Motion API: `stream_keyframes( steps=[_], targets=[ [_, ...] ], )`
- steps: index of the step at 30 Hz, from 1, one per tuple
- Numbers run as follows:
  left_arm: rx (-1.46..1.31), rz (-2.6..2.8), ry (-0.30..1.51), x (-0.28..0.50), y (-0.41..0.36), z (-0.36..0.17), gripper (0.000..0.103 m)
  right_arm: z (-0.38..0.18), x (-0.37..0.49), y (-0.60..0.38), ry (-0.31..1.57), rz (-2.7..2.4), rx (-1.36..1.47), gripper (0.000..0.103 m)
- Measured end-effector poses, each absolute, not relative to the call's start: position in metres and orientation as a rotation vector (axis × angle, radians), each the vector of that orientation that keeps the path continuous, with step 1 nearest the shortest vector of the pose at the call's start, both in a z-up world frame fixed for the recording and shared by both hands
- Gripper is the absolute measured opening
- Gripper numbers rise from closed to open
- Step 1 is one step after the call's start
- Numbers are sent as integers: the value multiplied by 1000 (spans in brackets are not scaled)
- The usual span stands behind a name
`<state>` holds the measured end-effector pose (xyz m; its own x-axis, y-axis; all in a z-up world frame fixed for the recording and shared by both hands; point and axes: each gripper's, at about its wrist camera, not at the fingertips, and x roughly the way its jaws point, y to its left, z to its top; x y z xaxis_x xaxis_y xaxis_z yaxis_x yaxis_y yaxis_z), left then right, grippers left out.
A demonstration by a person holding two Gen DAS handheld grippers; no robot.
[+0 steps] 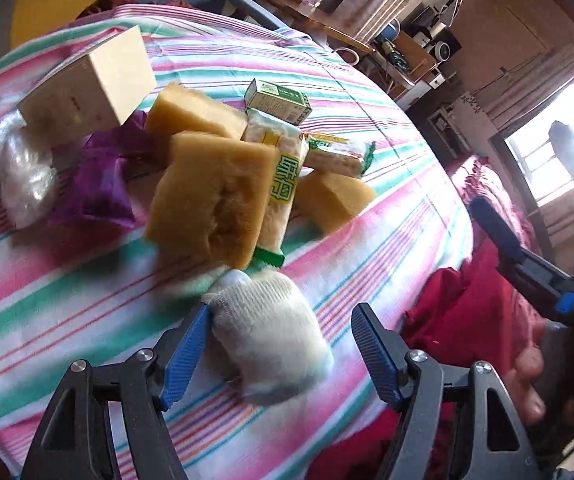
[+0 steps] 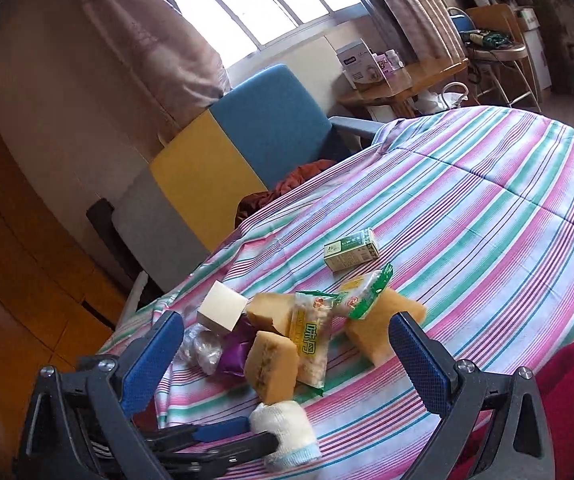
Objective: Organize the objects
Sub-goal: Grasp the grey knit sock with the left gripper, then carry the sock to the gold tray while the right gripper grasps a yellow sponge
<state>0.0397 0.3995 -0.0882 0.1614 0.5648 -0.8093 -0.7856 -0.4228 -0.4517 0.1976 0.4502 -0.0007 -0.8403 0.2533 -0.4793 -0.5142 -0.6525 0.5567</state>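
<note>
Yellow sponges (image 1: 211,188) and a cream sock (image 1: 267,332) lie on a bedspread (image 1: 387,208) striped pink, green and white, beside a purple wrapper (image 1: 99,184).

sock (image 1: 267,332) before sponge (image 1: 211,196) – snack pack (image 1: 283,184) right | box (image 1: 87,80) behind-left

I am reading only two large green characters, 味图-like, on the yellow snack packet (image 1: 283,184) leaning against the front sponge (image 1: 211,196); other print is blurring.

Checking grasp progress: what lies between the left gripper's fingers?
A rolled white sock lies between the open left gripper's fingers on the striped cloth, clearest in the left wrist view.
</note>
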Motion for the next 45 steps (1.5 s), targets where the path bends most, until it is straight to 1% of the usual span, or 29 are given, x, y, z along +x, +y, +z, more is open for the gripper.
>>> stream_keyframes(
  steps=[3, 4, 5, 7, 14, 17, 22, 24, 28, 29, 33, 36, 37, 38, 39, 40, 42, 45],
  targets=[
    [-1377, 1559, 290, 37, 403, -105, 71, -4, 200, 453, 1022, 2461, -502, 103],
    [-1360, 1567, 303, 39, 401, -108, 67, -4, 200, 454, 1029, 2458, -503, 103],
    [-1327, 1579, 324, 41, 398, -106, 58, -5, 200, 454, 1035, 2456, -504, 103],
    [-1283, 1565, 347, 45, 388, -104, 56, -6, 199, 455, 1041, 2448, -513, 103],
    [-1249, 1658, 316, 24, 321, -99, 55, -8, 188, 453, 984, 2433, -616, 103],
    [-1203, 1737, 348, 21, 290, -99, 55, -10, 177, 448, 928, 2430, -712, 103],
    [-1153, 1800, 347, 22, 245, -98, 55, -17, 150, 431, 796, 2414, -937, 103],
    [-1136, 1813, 360, 23, 236, -97, 55, -21, 138, 425, 766, 2399, -1002, 103],
    [-1124, 1820, 358, 27, 238, -95, 55, -28, 112, 410, 767, 2350, -1071, 103],
    [-1124, 1822, 361, 30, 250, -96, 55, -28, 105, 407, 750, 2335, -1073, 101],
    [-1107, 1818, 366, 33, 251, -95, 55, -35, 73, 402, 693, 2250, -1086, 95],
    [-1108, 1813, 349, 34, 247, -94, 55, -49, 50, 404, 644, 2188, -1125, 94],
    [-1101, 1812, 343, 35, 243, -91, 55, -54, 44, 403, 617, 2173, -1145, 92],
    [-1093, 1810, 340, 36, 241, -89, 55, -59, 38, 401, 586, 2159, -1174, 82],
    [-1084, 1810, 337, 38, 238, -86, 55, -67, 32, 397, 543, 2145, -1216, 59],
    [-1074, 1809, 330, 40, 234, -83, 55, -76, 28, 394, 507, 2134, -1262, 58],
    [-1066, 1804, 299, 40, 226, -76, 55, -77, 32, 386, 455, 2160, -1256, 55],
    [-1048, 1816, 241, 40, 211, -61, 55, -67, 51, 379, 500, 2250, -1240, 55]
  ],
)
